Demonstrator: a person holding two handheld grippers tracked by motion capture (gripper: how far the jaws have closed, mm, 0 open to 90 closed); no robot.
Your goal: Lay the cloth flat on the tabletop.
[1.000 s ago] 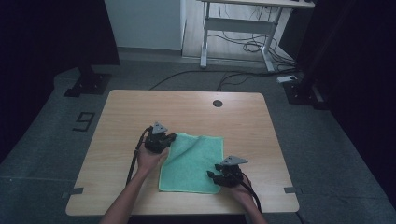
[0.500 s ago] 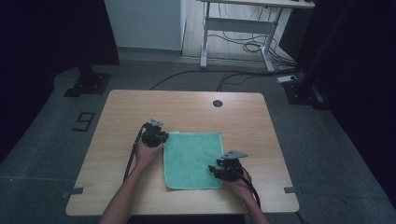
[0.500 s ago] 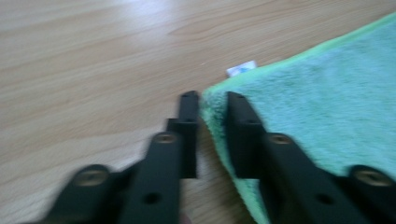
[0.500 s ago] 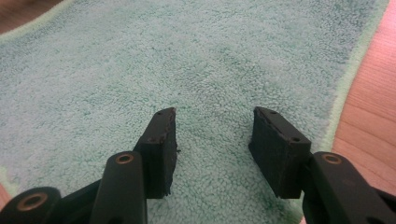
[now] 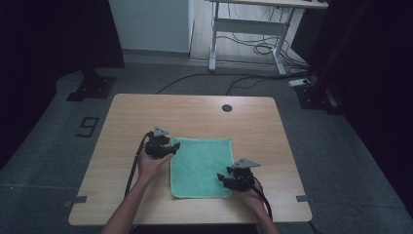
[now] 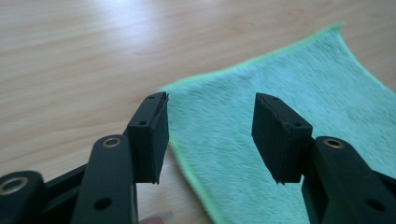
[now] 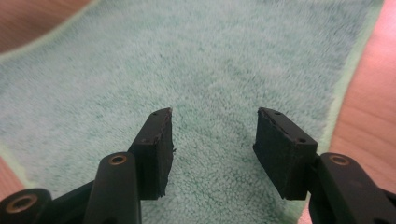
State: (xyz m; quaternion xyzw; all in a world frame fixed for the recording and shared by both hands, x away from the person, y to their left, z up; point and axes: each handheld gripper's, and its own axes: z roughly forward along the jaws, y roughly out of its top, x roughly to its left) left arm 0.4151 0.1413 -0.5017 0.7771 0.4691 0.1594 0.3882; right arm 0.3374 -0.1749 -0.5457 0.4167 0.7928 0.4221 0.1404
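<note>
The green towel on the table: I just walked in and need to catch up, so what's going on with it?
A person works a green towel on the wooden table with two handheld grippers. The towel lies flat. The left gripper, at its far left corner, has just been opening, nothing pinched. The right gripper hovers open over its near right part.
</note>
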